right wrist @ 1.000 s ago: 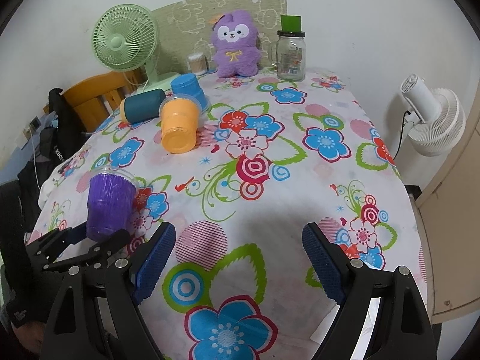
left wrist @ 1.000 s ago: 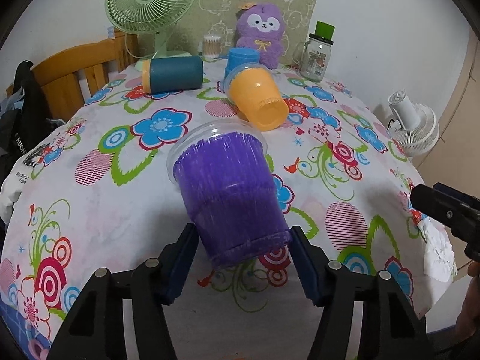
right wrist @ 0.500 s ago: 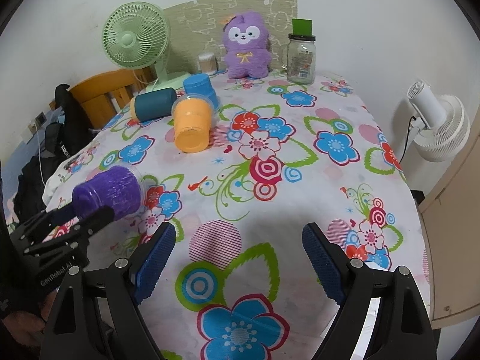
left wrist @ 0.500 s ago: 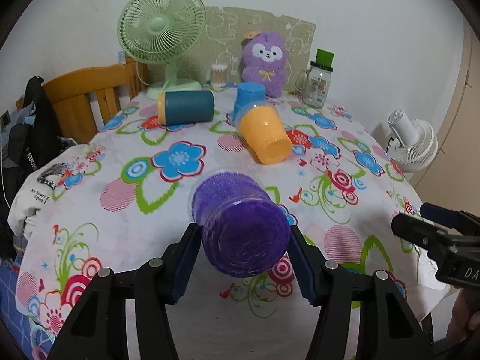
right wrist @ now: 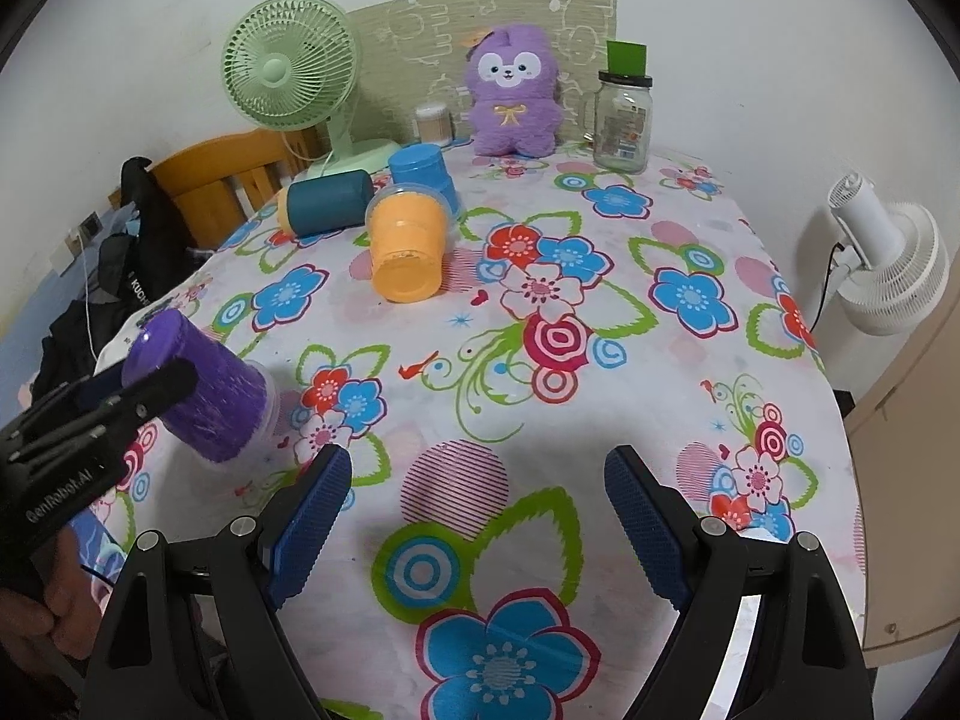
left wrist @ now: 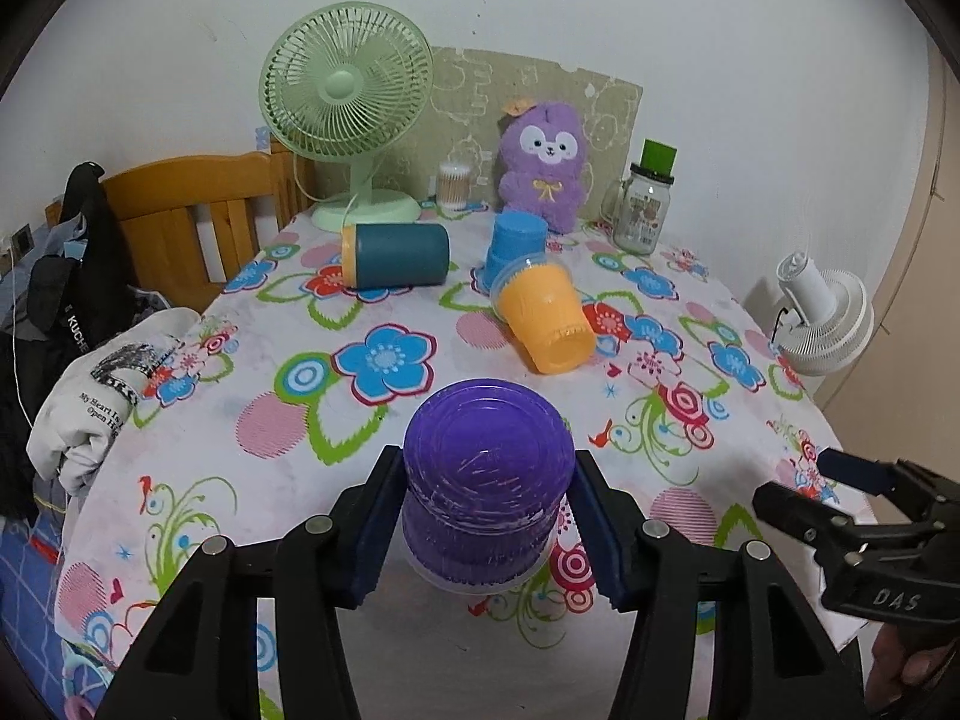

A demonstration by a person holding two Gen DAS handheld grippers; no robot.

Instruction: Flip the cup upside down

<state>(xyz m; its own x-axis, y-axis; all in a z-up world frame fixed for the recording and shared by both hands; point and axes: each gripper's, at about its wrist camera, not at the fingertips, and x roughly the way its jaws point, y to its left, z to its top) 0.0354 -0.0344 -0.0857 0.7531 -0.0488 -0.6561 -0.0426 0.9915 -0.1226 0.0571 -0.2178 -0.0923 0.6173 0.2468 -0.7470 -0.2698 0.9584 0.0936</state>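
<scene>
My left gripper (left wrist: pixel 486 516) is shut on a purple plastic cup (left wrist: pixel 487 480), held above the flowered tablecloth (left wrist: pixel 372 360) near the front edge. The cup is tilted, its flat base up and toward the camera, its clear rim pointing down and away. In the right wrist view the purple cup (right wrist: pixel 204 390) shows at the left with its base up-left and its rim down-right, close over the cloth. My right gripper (right wrist: pixel 477 516) is open and empty over the front middle of the table.
An orange cup (left wrist: pixel 543 321) and a teal cup (left wrist: pixel 396 255) lie on their sides mid-table; a blue cup (left wrist: pixel 517 240) stands upside down behind. A green fan (left wrist: pixel 345 102), purple plush toy (left wrist: pixel 543 165) and glass jar (left wrist: pixel 645 210) stand at the back. A wooden chair (left wrist: pixel 180 210) is left, a white fan (left wrist: pixel 825 318) right.
The left gripper has rotated the purple cup from mouth-up and leaning away, through lying level, to base-up with its rim pointing down. The right gripper has stayed open, shifting slightly.
</scene>
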